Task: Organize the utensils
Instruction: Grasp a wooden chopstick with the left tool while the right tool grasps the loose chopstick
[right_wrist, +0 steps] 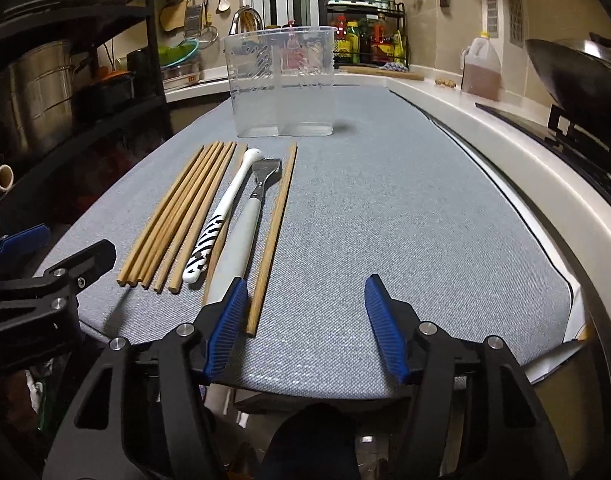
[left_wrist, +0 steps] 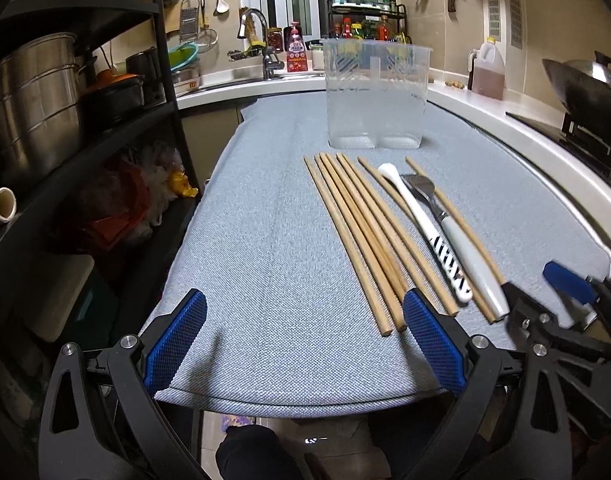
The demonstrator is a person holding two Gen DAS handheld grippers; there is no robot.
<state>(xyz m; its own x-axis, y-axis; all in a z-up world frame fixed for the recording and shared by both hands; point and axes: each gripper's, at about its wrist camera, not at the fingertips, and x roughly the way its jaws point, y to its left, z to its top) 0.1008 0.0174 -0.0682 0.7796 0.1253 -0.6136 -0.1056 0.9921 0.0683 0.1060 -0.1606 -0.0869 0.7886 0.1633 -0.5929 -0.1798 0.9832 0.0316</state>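
Observation:
Several wooden chopsticks (left_wrist: 357, 240) (right_wrist: 177, 216) lie side by side on the grey cloth (left_wrist: 265, 220). To their right lie a white spoon with a black-striped handle (left_wrist: 425, 232) (right_wrist: 221, 216) and a white-handled fork (left_wrist: 465, 248) (right_wrist: 245, 228). One chopstick (right_wrist: 273, 236) lies alone on the far side of the fork. A clear two-compartment holder (left_wrist: 375, 96) (right_wrist: 283, 84) stands upright behind them. My left gripper (left_wrist: 305, 300) is open at the near ends of the chopsticks. My right gripper (right_wrist: 305, 280) is open, its left finger (right_wrist: 229, 320) between the fork handle and the lone chopstick, pressing nothing.
A black shelf with steel pots (left_wrist: 33, 100) stands at the left. A white counter (left_wrist: 545, 152) curves along the right with an oil jug (left_wrist: 487, 68) and a wok on a stove (left_wrist: 585, 84). The cloth's front edge (left_wrist: 305, 404) is just below the grippers.

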